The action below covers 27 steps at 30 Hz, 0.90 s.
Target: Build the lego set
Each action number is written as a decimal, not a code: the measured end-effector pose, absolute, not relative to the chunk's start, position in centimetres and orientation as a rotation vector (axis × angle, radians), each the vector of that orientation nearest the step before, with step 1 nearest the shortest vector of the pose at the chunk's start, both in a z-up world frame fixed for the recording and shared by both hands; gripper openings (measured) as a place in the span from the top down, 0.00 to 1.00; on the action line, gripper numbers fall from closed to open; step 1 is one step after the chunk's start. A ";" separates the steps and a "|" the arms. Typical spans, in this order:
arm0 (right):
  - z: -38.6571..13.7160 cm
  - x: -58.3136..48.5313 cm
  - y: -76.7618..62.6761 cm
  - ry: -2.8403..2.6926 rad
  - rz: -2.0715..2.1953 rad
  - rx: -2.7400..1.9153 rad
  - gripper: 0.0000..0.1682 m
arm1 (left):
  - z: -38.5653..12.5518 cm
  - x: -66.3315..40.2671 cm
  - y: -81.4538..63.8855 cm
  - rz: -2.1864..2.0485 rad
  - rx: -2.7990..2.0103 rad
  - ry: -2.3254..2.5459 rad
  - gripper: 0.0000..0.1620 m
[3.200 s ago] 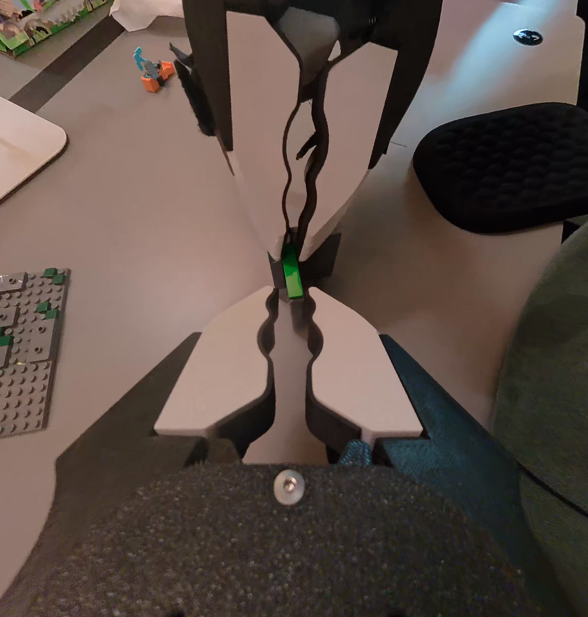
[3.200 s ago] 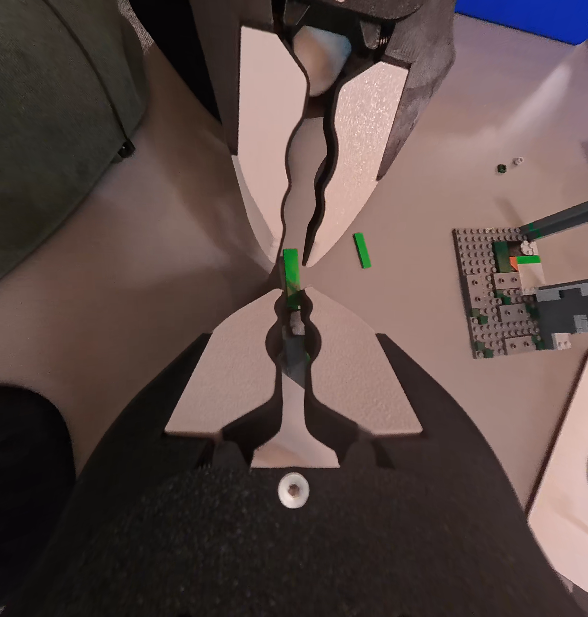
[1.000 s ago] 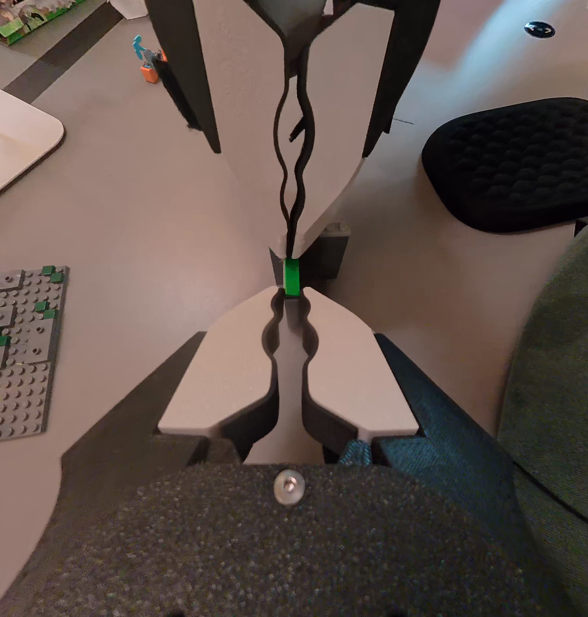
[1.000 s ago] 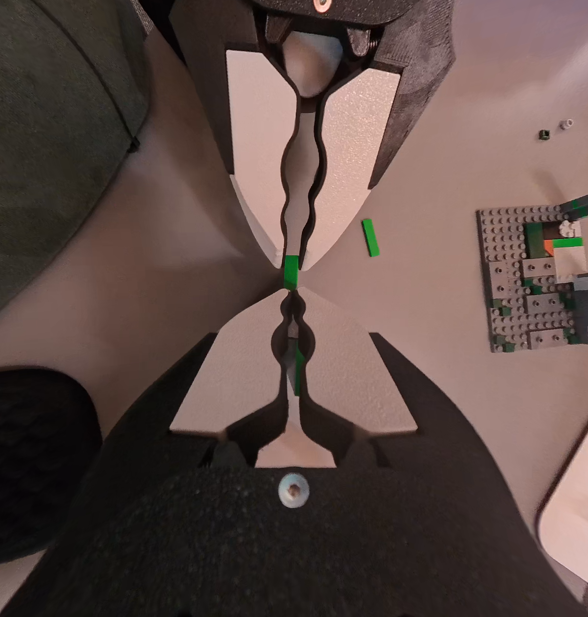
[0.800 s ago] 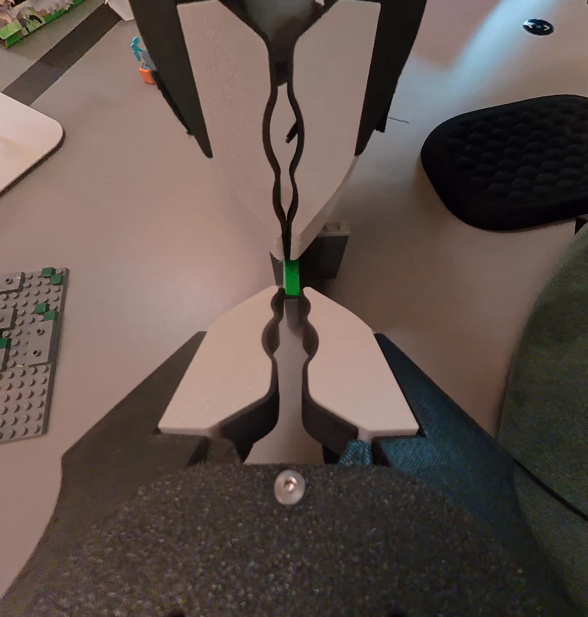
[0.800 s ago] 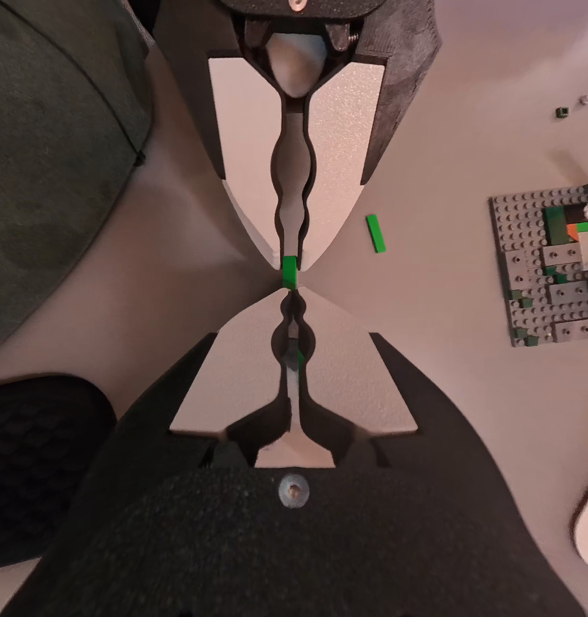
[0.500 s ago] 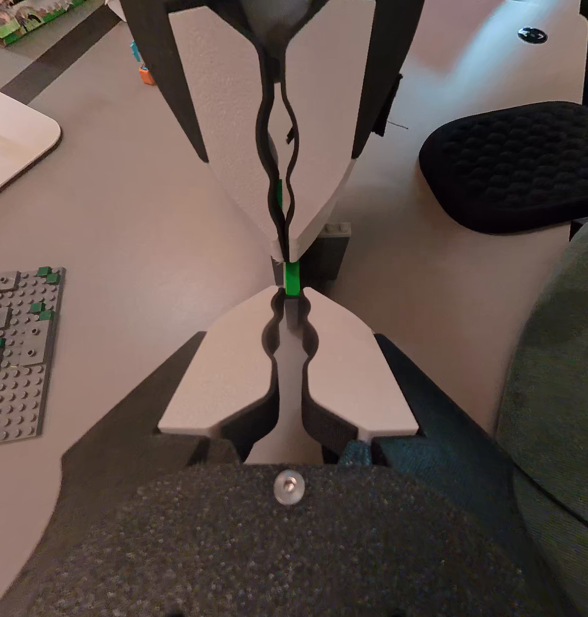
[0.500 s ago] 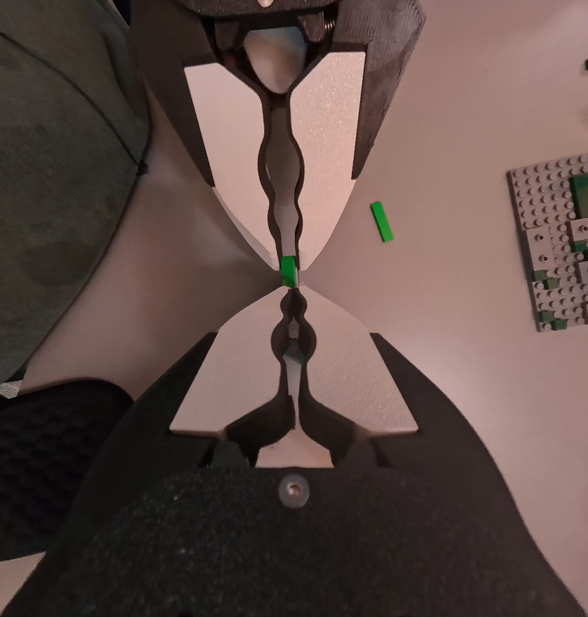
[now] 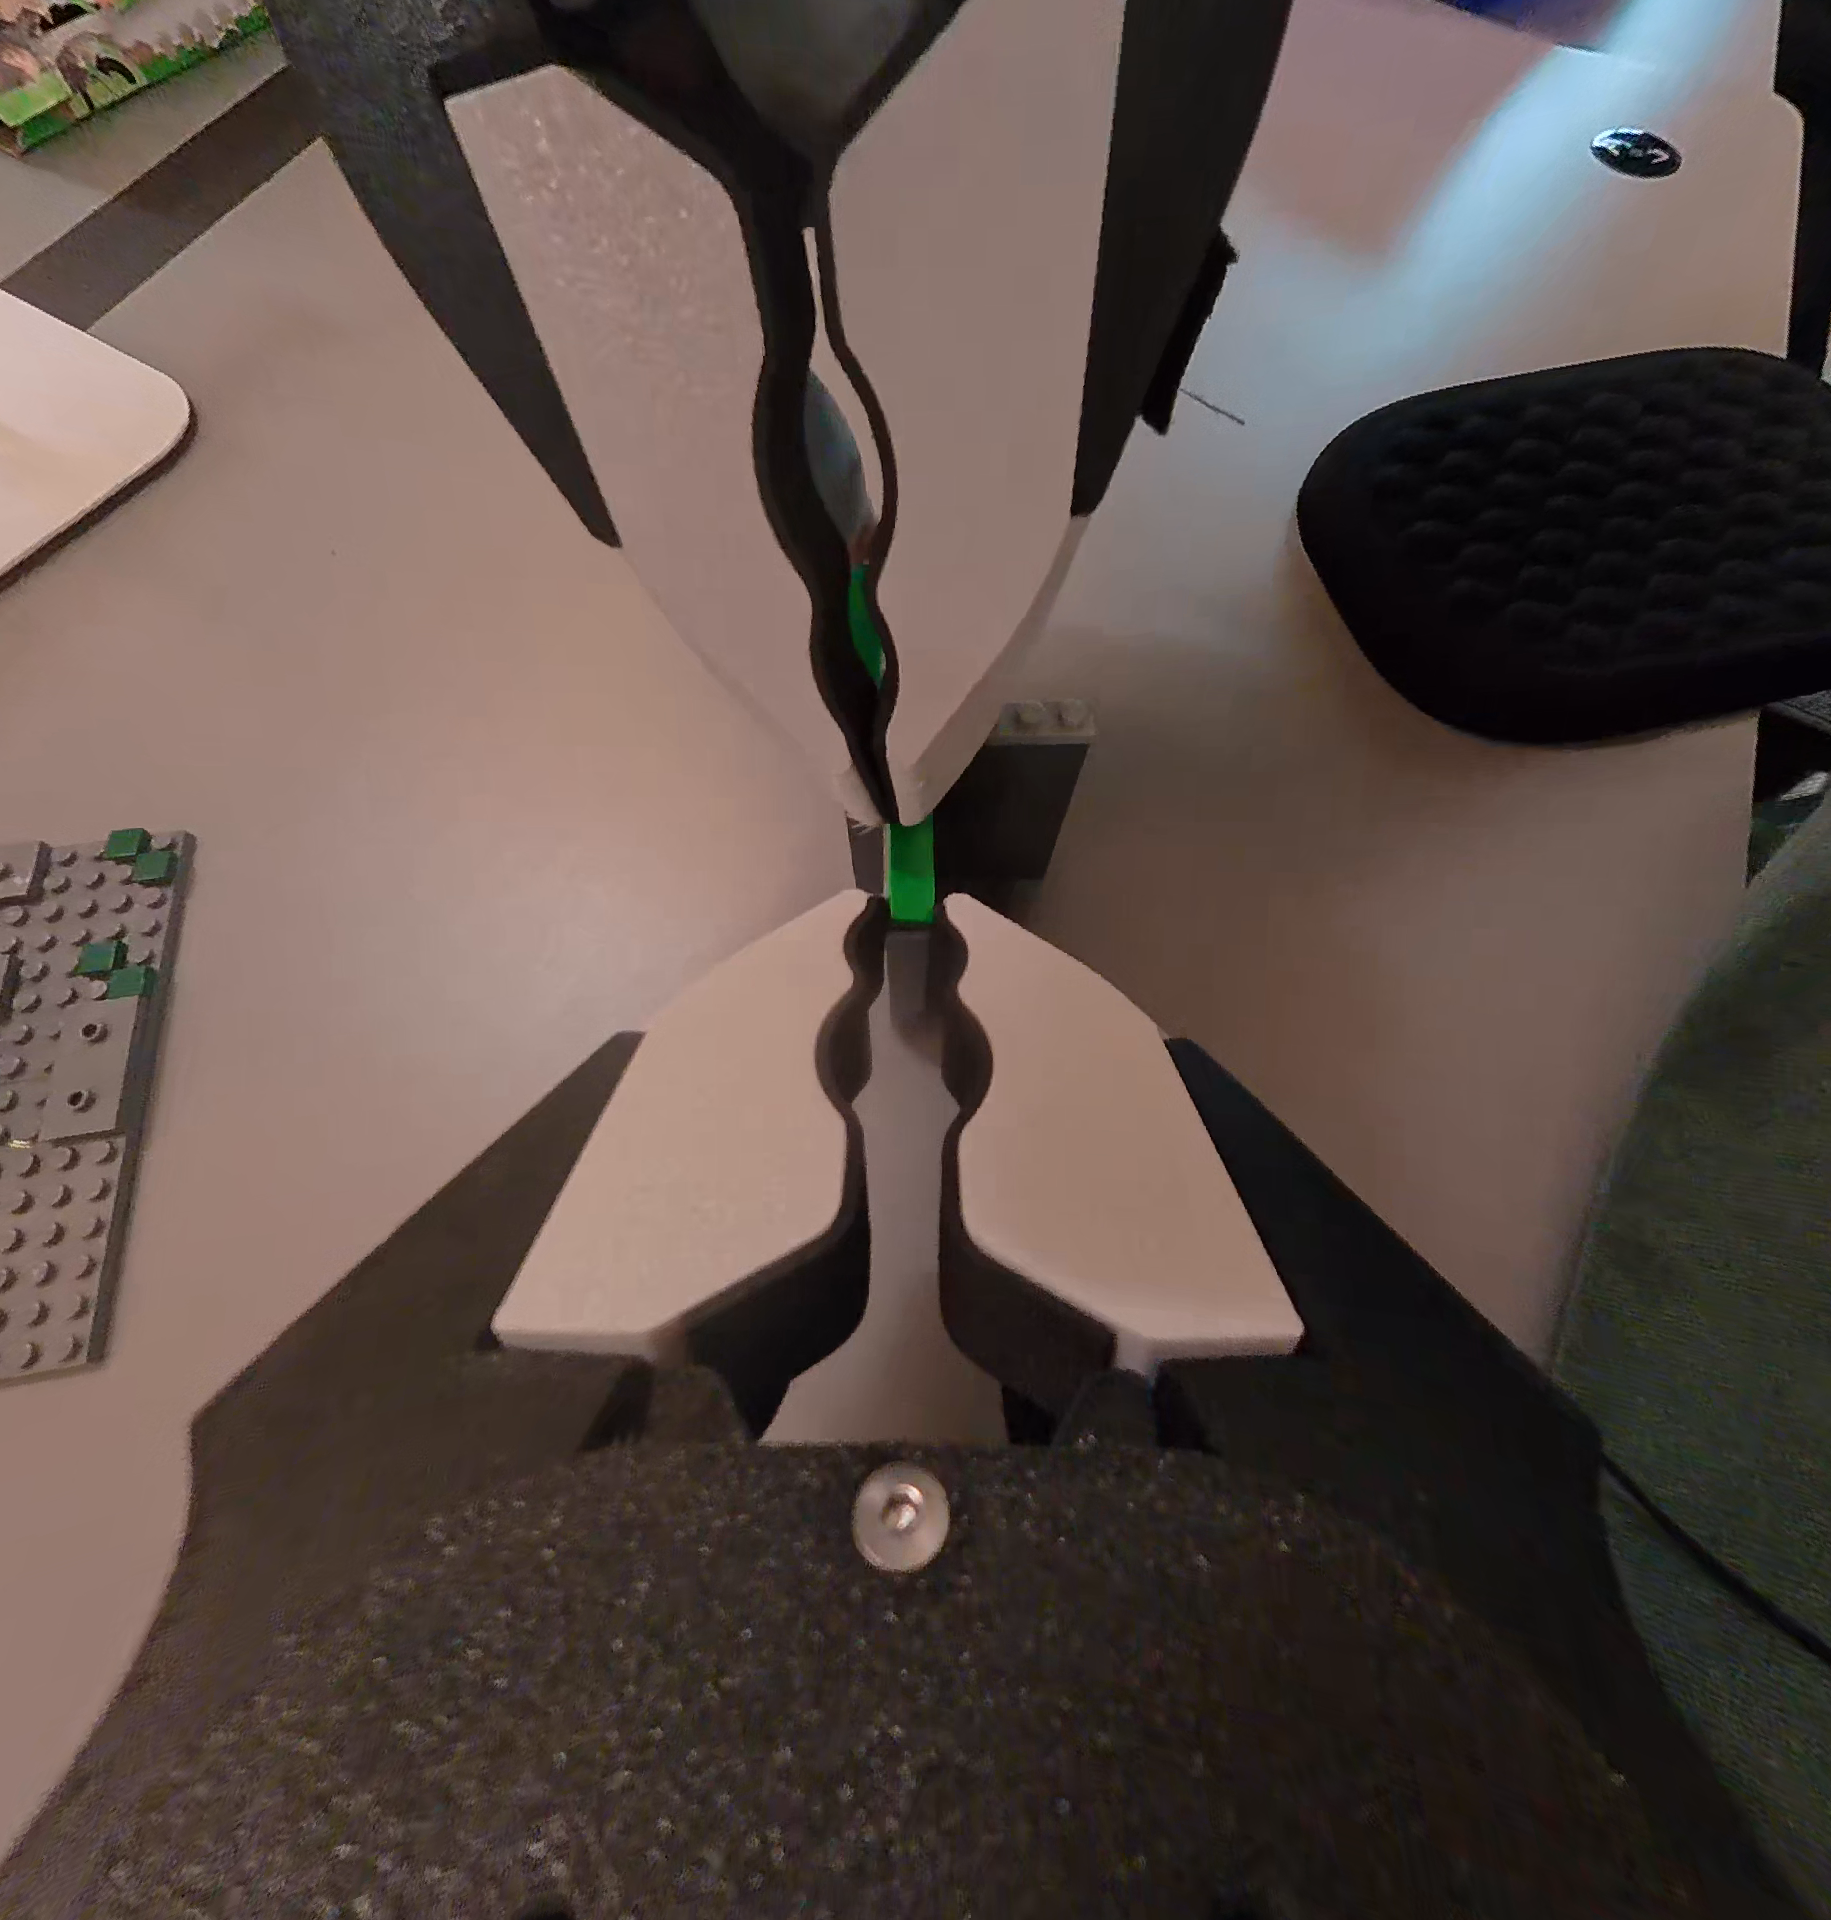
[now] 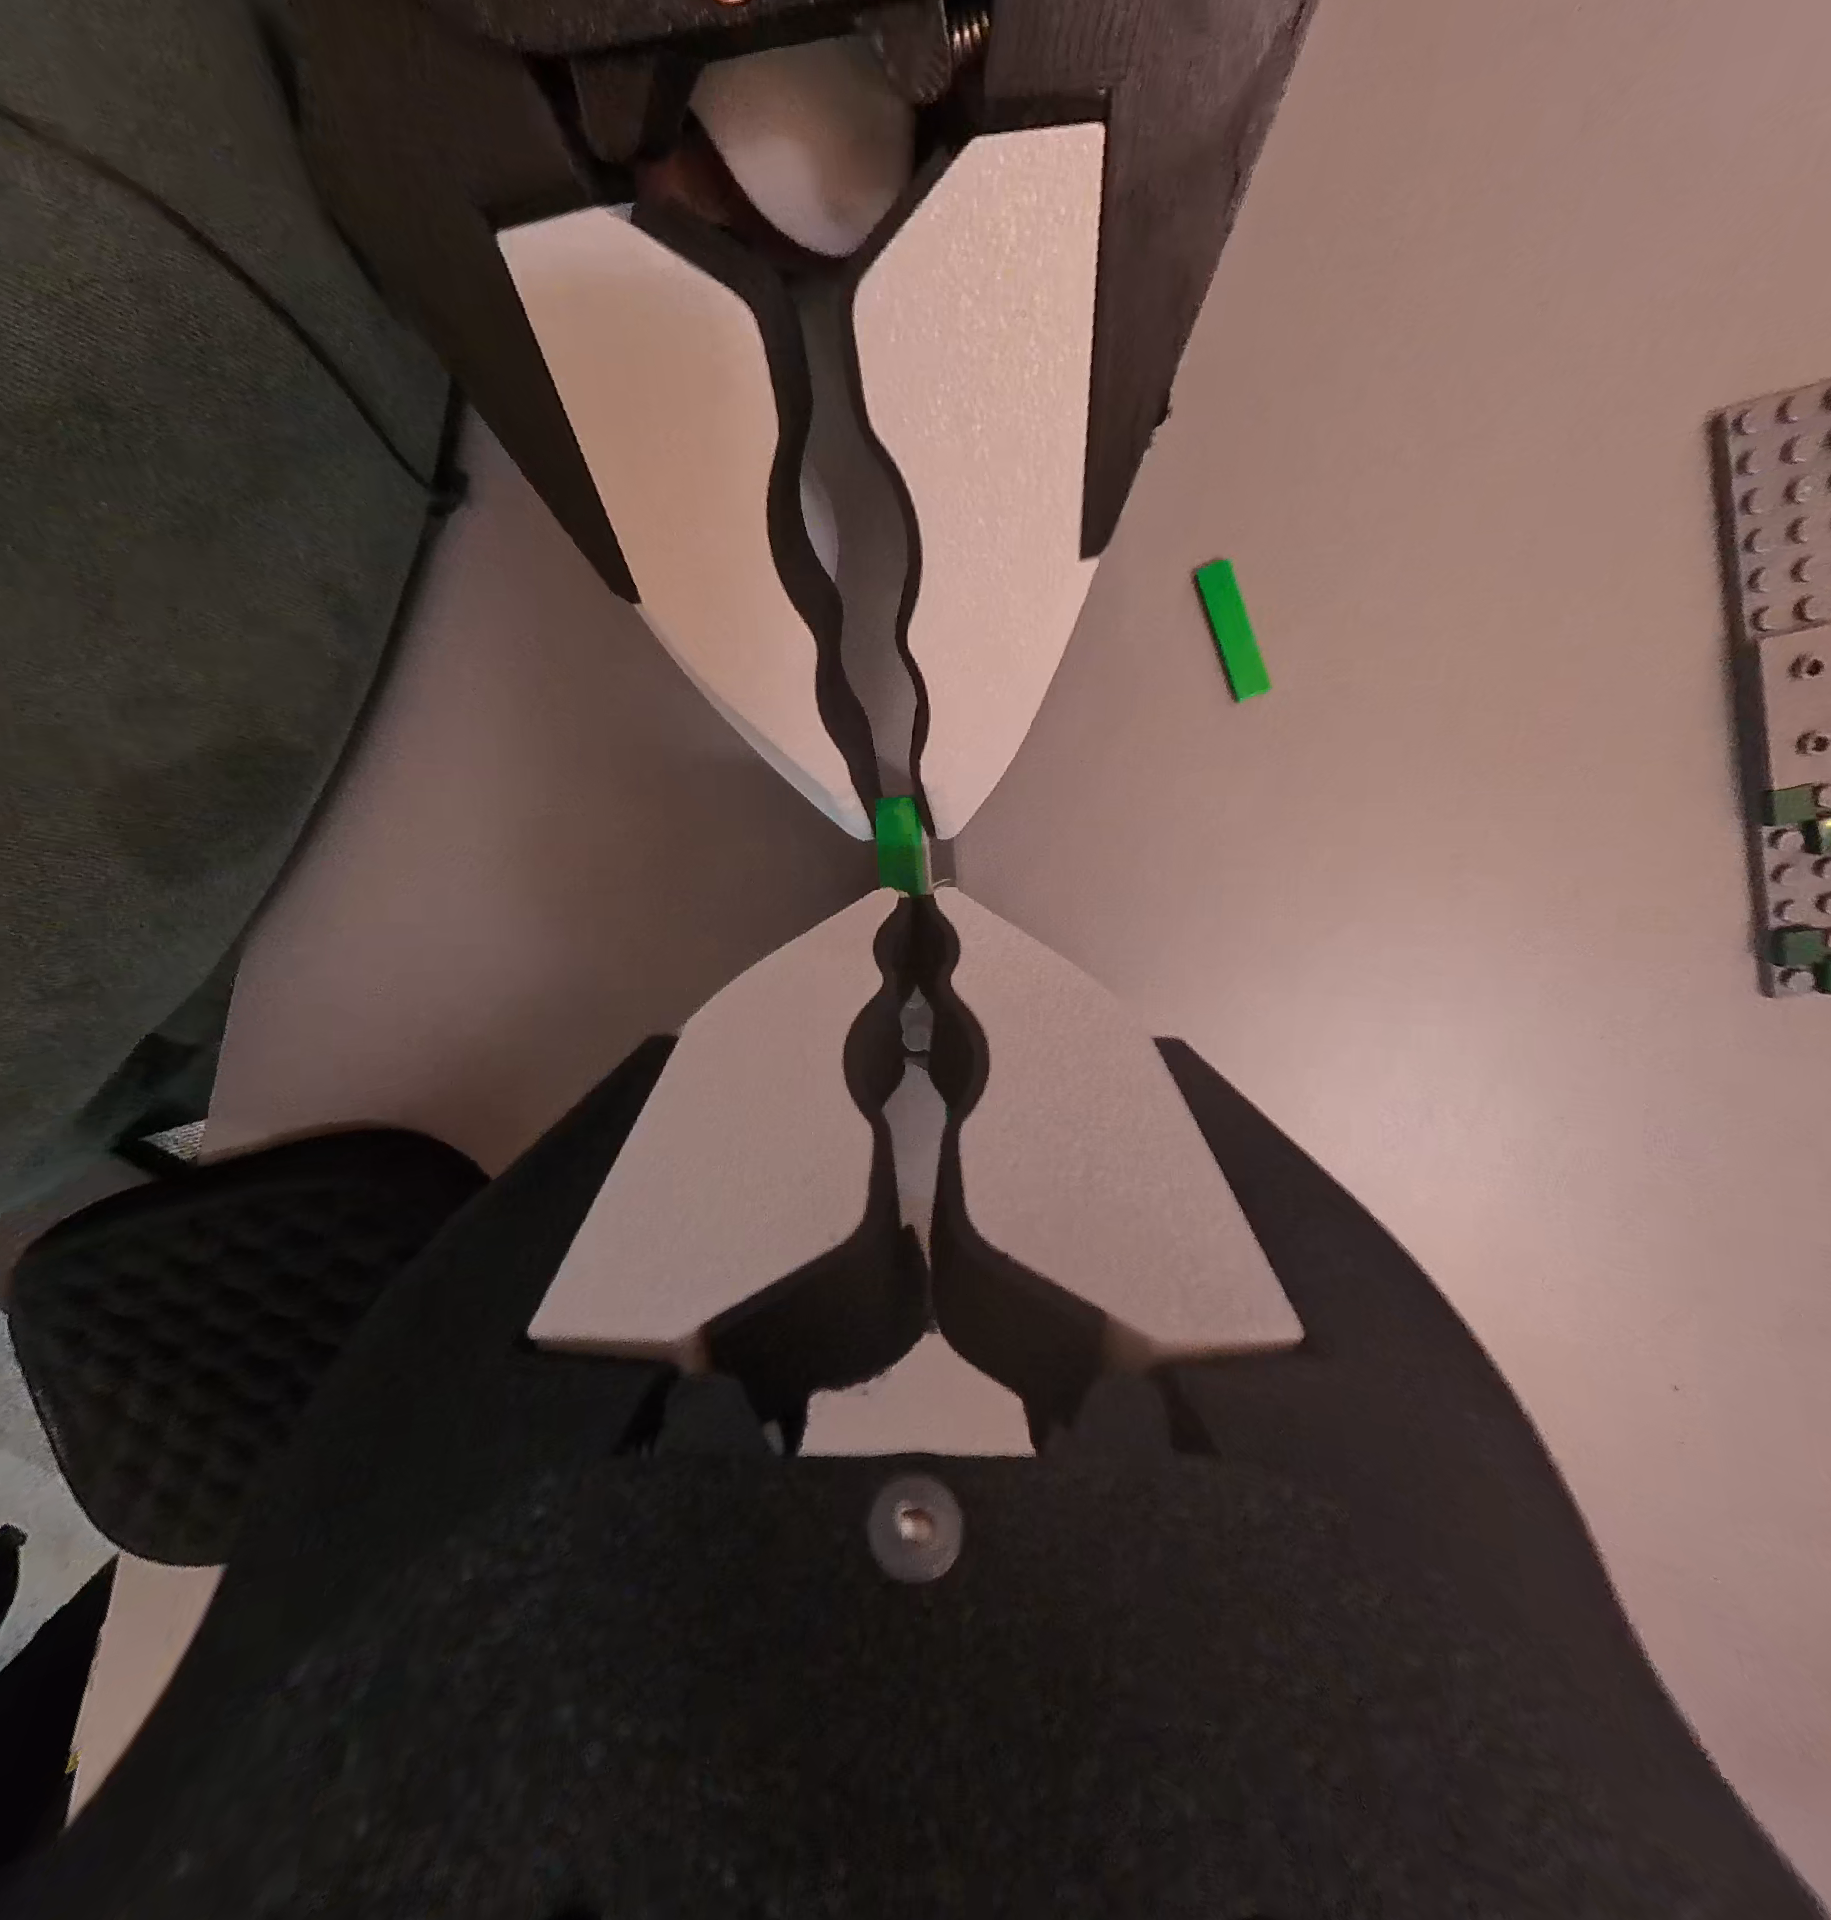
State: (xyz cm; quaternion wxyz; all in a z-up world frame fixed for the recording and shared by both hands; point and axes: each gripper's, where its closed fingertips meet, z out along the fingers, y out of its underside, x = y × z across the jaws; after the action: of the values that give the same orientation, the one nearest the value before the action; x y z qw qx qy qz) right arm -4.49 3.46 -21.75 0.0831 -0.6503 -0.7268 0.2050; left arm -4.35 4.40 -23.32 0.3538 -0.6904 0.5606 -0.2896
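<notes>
Between the two tip-to-tip grippers, I see one bright green tile (image 9: pixel 911 871) pinched from both ends. My left gripper (image 9: pixel 906 914) has its jaws nearly closed on the near end; my right gripper (image 10: pixel 911 902) is clamped tight on the same tile (image 10: pixel 898 857). Off to the side lies the grey baseplate (image 9: pixel 49 1101), only partly covered with grey and green pieces. A second green tile (image 10: pixel 1231 644) waits loose on the table (image 10: pixel 1410 1039), so I judge most of the build remains.
</notes>
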 end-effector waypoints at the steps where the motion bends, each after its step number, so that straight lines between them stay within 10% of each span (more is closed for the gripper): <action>1: -21.8 -4.5 3.5 -2.169 0.604 -1.949 1.00 | -23.3 -4.3 4.4 -0.753 -1.786 1.448 0.95; 27: -21.7 -6.0 2.7 -2.080 0.511 -1.844 1.00 | -23.4 -4.6 4.3 -0.788 -1.756 1.410 0.93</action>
State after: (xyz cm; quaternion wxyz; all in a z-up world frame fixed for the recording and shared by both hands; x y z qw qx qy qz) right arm -5.96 2.74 -21.71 0.1572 -0.6443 -0.7268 0.1786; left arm -4.61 4.27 -23.38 0.3688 -0.6840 0.5494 -0.3069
